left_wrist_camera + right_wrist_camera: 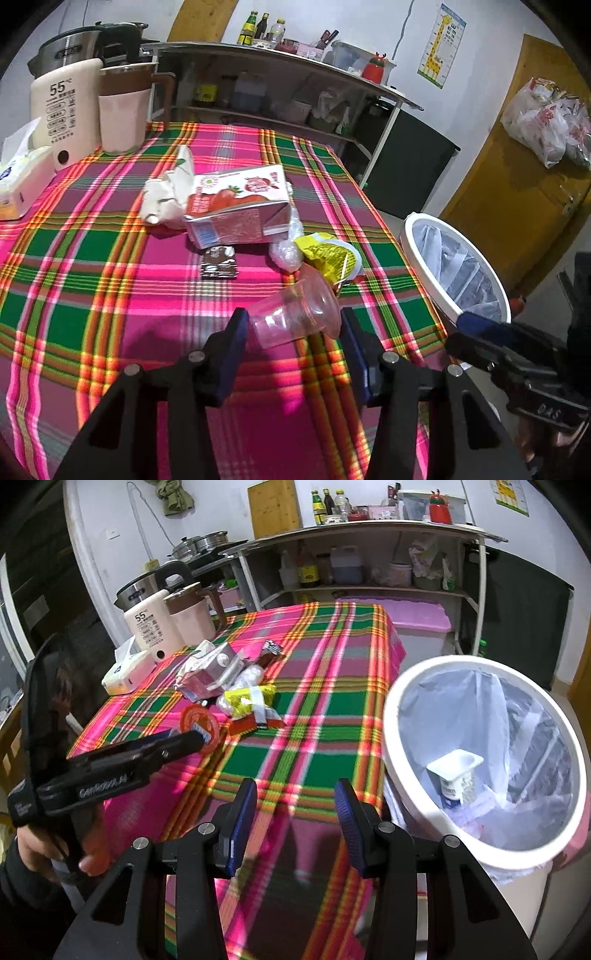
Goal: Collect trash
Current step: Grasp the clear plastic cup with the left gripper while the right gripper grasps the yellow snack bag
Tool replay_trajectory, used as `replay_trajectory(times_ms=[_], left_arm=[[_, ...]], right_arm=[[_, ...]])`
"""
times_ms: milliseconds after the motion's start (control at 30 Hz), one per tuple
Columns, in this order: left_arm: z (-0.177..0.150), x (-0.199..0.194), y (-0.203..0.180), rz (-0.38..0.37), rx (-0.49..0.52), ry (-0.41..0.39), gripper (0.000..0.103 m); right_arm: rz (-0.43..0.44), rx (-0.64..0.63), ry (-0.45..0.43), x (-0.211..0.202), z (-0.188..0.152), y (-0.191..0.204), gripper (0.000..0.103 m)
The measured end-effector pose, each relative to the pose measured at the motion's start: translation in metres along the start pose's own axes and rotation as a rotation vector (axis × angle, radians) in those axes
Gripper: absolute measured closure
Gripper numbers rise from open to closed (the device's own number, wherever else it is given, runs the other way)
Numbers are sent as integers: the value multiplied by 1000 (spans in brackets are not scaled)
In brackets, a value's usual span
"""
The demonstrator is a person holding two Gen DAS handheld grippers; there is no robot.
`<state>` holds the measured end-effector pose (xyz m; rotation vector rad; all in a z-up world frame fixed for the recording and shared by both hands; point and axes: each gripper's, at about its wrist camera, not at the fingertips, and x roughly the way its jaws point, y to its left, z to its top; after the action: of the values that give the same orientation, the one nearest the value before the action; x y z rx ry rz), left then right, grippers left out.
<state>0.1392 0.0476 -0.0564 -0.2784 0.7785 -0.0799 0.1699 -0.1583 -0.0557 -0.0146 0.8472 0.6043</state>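
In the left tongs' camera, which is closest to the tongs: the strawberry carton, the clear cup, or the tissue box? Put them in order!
1. Clear plastic cup: lying on its side right between the open left tongs.
2. Strawberry carton: farther up the table, mid-cloth.
3. Tissue box: farthest, at the table's far left edge.

Both fisheye views are brightly and evenly lit, with colours saturated on the plaid tablecloth (110, 258). Straight lines bow hard toward the edges, and the corners fall to black. Soft dark shadows lie on the cloth at lower centre of each frame. The lower centre of the right wrist view is slightly blurred.
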Motion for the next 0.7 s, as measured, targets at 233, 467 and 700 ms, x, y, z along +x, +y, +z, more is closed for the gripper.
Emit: replay_trajectory(times_ms=[233, 467, 700], left_arm=[[-4, -10, 14, 23, -21, -12, 51], [-6, -14, 23, 29, -38, -20, 51], [-8, -14, 30, 23, -46, -23, 51]], right_arm=[[24, -45, 13, 23, 17, 13, 58], [35, -77, 29, 50, 39, 21, 58], [52, -95, 51, 75, 57, 29, 58]])
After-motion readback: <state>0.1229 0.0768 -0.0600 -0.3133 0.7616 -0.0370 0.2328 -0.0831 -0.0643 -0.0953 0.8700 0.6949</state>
